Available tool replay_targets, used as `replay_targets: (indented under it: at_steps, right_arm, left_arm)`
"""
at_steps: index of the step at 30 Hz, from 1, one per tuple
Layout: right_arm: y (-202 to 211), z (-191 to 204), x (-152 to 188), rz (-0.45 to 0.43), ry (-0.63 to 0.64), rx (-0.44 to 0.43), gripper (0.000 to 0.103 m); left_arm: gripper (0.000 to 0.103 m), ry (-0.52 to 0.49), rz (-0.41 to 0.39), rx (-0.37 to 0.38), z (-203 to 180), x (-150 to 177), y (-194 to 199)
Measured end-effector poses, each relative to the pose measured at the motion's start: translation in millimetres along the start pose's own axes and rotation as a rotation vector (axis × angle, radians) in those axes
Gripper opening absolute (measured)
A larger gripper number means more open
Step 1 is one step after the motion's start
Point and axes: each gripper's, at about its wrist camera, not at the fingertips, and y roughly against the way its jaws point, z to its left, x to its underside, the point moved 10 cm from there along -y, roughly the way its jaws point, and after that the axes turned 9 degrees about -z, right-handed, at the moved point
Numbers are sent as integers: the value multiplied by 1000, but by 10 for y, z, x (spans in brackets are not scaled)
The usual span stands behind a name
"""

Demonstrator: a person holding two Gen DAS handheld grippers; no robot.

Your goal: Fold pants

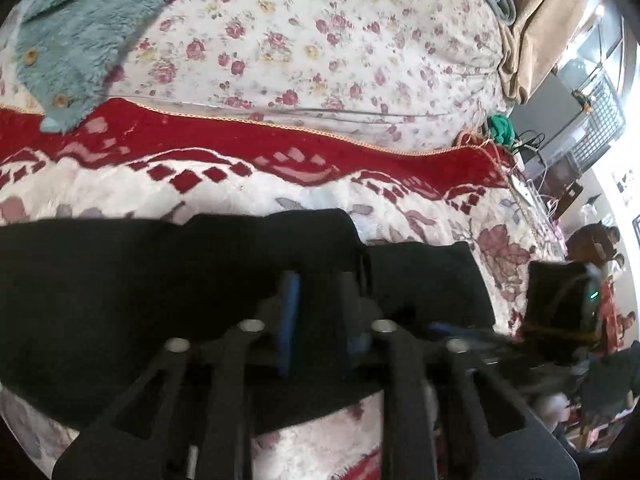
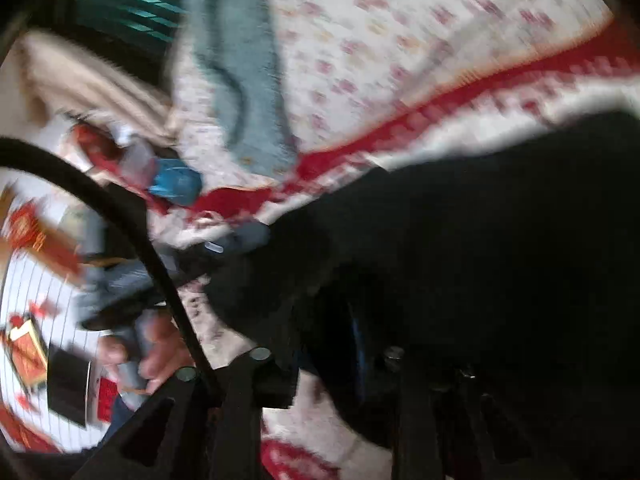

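The black pants point(image 1: 140, 292) lie across a red-and-white blanket point(image 1: 280, 184) on the bed. In the left wrist view my left gripper point(image 1: 318, 300) is over the pants' far edge, its blue-padded fingers point(image 1: 289, 312) a small gap apart with black cloth around them; whether it grips cloth is unclear. The right gripper point(image 1: 560, 312) shows at the right end of the pants. The right wrist view is motion-blurred: the pants point(image 2: 500, 240) fill the right side, and my right gripper point(image 2: 340, 340) sits buried in dark cloth, its jaws hard to make out.
A teal fluffy garment point(image 1: 76, 40) lies at the back left on the floral sheet point(image 1: 320, 40). Tan cloth point(image 1: 532, 40) and cables point(image 1: 528, 148) are at the bed's right edge. A black cable point(image 2: 152, 256) crosses the right wrist view.
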Motion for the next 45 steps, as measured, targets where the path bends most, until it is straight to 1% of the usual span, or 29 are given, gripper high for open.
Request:
replay_targets:
  at_steps: [2, 3, 4, 5, 6, 8, 9, 10, 12, 13, 15, 17, 18, 19, 20, 21, 22, 24, 26, 27, 29, 30, 31, 32, 36, 37, 40, 42, 45]
  right_arm:
    - [266, 85, -114, -39, 7, -30, 35]
    - [414, 101, -165, -70, 10, -40, 38]
    - [587, 96, -243, -112, 9, -34, 44]
    - [779, 12, -328, -159, 8, 4, 48]
    - [910, -86, -387, -193, 10, 53, 49]
    - [1162, -392, -494, -250, 12, 190, 49]
    - [1261, -619, -518, -263, 0, 286, 49]
    - [1287, -763, -531, -261, -13, 336, 50]
    - [1219, -1032, -494, -224, -47, 370, 50]
    - [1157, -1121, -467, -205, -68, 373, 50]
    - [1009, -1249, -439, -177, -114, 347, 50]
    - [828, -1289, -438, -171, -161, 266, 49]
    - [758, -1285, -435, -166, -176, 219, 46]
    - [744, -1246, -423, -169, -176, 199, 35]
    - [773, -1222, -437, -182, -161, 206, 28]
    - [788, -1199, -463, -198, -135, 213, 25]
    - [815, -1165, -489, -212, -130, 210, 23]
    - [970, -1087, -514, -262, -119, 209, 20]
    - [1086, -1071, -538, -302, -98, 243, 18]
    - [1096, -1104, -512, -300, -88, 277, 18]
    - [1056, -1188, -408, -257, -70, 320, 18]
    - [1047, -1208, -377, -249, -73, 326, 18]
    - [1071, -1196, -370, -260, -78, 325, 18]
    - [1089, -1168, -390, -272, -80, 323, 18]
    - [1181, -939, -494, -295, -10, 359, 21]
    - [1175, -874, -498, -289, 5, 351, 23]
    - [1069, -595, -495, -278, 52, 283, 38]
    - [884, -422, -448, -238, 77, 229, 39]
    - [616, -259, -367, -188, 103, 189, 39]
  left_arm:
    - [58, 32, -12, 44, -79, 52, 33]
    - [59, 54, -14, 74, -139, 84, 29]
    - [59, 64, -10, 90, -190, 111, 16]
    - [60, 66, -2, 97, -242, 128, -10]
    - [60, 65, 0, 80, -288, 176, -44]
    - [60, 56, 4, 57, -366, 244, -90]
    - [60, 48, 18, 50, -412, 306, -139]
    - [60, 50, 35, 42, -440, 364, -201]
    - [60, 59, 78, 8, -459, 500, -334]
    - [60, 51, 94, -20, -458, 564, -392]
    - [60, 28, 72, -71, -462, 586, -450]
    - [61, 13, 51, -97, -506, 552, -502]
    - [61, 7, 42, -98, -517, 540, -530]
    - [60, -10, 31, -97, -549, 512, -572]
    - [41, -48, 26, -109, -590, 478, -632]
    - [20, -79, 29, -131, -593, 457, -672]
    - [17, -116, 30, -147, -618, 417, -716]
    - [15, -135, 9, -134, -656, 323, -692]
    - [15, -136, -28, -123, -634, 242, -599]
    - [15, -124, -31, -115, -591, 239, -575]
    - [17, -86, 7, -113, -475, 331, -598]
    - [24, -66, 38, -127, -399, 415, -615]
    - [25, -52, 37, -128, -352, 451, -602]
    - [25, -43, 22, -118, -353, 466, -561]
    - [36, -23, -12, -153, -273, 473, -321]
    - [36, -7, -24, -161, -230, 464, -268]
    - [36, 62, -38, -183, -66, 481, -134]
    - [36, 101, -52, -197, 61, 508, 5]
    - [36, 135, -97, -259, 246, 552, 249]
